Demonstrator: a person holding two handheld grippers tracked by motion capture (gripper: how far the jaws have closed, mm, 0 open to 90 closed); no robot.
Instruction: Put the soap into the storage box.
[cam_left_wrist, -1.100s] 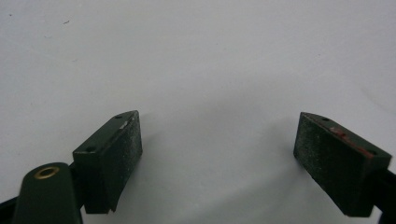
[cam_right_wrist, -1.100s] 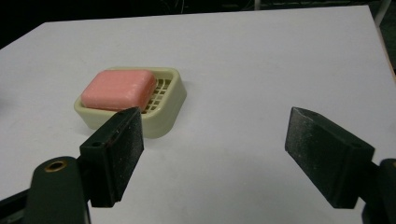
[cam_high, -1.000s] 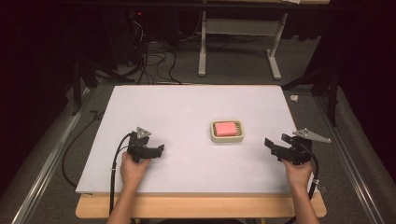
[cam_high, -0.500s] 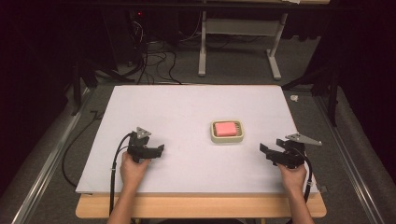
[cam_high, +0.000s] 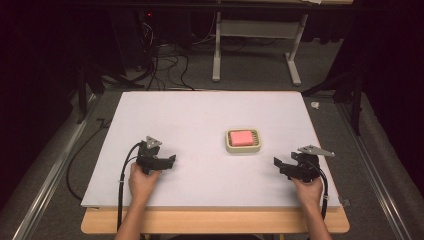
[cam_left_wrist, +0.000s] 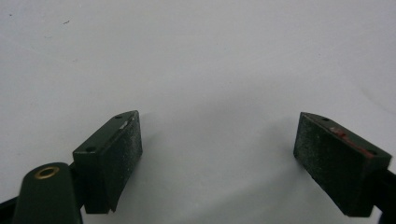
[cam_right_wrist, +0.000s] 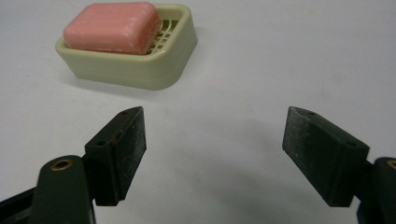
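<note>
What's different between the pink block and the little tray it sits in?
The soap bar is pink and solid; the soap dish is pale cream with a slotted grid floor. The bar is smaller and lies inside the dish, which rests on the white table. Both are rounded rectangles.

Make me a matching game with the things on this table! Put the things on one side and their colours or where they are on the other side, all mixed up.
Things:
1. soap
2. soap dish
3. left gripper
4. right gripper

Descriptions:
A. pale cream, with a slotted grid inside
B. pink, lying in the dish
C. open, near the table's right front edge, pointing toward the dish
D. open over bare white table, at the left front

Pairs: 1-B, 2-A, 3-D, 4-C
</note>
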